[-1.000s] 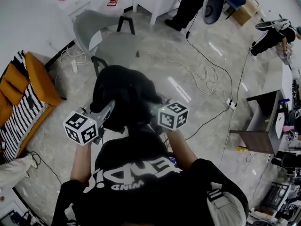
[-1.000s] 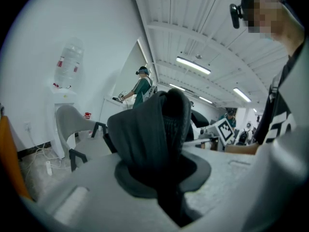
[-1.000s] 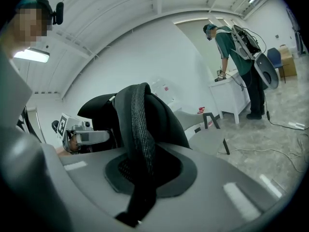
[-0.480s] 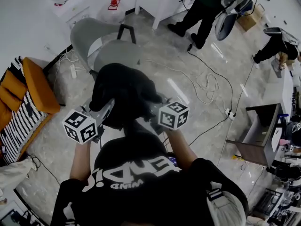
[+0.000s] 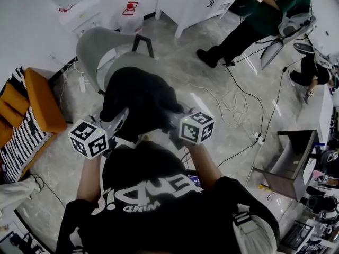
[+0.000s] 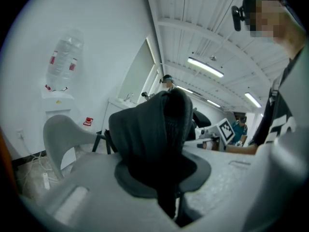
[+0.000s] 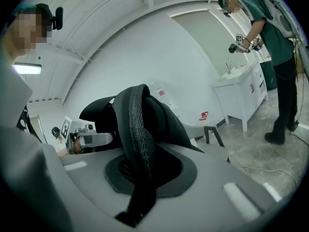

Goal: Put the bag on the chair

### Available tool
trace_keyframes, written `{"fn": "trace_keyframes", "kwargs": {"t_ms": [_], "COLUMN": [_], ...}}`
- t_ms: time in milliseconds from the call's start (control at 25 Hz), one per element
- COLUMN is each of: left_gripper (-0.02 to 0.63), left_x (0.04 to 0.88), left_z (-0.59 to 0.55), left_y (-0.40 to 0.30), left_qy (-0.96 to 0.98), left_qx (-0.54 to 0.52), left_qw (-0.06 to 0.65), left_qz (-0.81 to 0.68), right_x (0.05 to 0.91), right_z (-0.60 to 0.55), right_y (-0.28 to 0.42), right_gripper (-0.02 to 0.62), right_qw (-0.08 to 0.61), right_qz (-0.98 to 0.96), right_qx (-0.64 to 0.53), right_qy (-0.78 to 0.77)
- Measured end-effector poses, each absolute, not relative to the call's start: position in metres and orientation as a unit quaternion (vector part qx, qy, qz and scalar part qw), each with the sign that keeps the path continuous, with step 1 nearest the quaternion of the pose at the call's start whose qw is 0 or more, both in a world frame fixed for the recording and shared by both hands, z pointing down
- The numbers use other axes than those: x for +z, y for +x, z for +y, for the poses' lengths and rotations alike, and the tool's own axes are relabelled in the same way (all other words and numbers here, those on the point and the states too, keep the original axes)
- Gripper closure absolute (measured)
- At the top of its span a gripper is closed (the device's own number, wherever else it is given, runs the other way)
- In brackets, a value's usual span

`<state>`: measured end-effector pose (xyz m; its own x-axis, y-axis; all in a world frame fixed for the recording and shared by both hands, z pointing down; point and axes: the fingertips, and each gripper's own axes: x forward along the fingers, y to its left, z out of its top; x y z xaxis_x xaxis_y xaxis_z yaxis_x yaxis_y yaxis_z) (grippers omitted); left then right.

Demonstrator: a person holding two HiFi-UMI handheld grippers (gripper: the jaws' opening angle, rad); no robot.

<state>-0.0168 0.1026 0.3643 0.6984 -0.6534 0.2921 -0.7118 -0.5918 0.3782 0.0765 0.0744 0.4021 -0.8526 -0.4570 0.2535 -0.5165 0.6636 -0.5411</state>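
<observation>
A black bag (image 5: pixel 139 102) hangs between my two grippers, in front of the person's chest. My left gripper (image 5: pixel 119 121) is shut on one of its straps (image 6: pixel 164 129), and the right gripper (image 5: pixel 172 121) is shut on a mesh-lined strap (image 7: pixel 140 134). The grey shell chair (image 5: pixel 100 44) stands just beyond the bag; its seat (image 5: pixel 130 62) is partly hidden behind the bag's top. In the left gripper view the chair (image 6: pixel 60 132) shows to the left of the bag. In the right gripper view only its edge and a dark leg (image 7: pixel 210 129) show to the right.
An orange and striped cushion (image 5: pixel 32 105) lies at the left. Cables (image 5: pixel 233 89) and a power strip (image 5: pixel 258 137) lie on the floor to the right. A person in green (image 5: pixel 259 20) stands by a white cabinet (image 5: pixel 196 4). A dark side table (image 5: pixel 296 152) is at right.
The bag and both grippers have come closer to the chair, with the grips unchanged. The person in green has walked nearer at the upper right.
</observation>
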Motion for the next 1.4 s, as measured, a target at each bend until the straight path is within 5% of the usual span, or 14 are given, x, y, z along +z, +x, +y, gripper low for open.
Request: {"fn": "trace_keyframes", "kwargs": {"t_ms": [1400], "left_gripper": [0.545], "left_x": [0.395], "left_z": [-0.182], "left_y": [-0.086], "left_qy": [0.912], "left_qx": [0.094], "left_qw": [0.258], "left_qz": [-0.305], "right_x": [0.421], "right_z": [-0.197], "right_y": [0.009], "right_gripper": [0.566], "right_qw": [0.017], "right_qz": [-0.871], "right_qx": [0.339], "right_qy": [0.356]}}
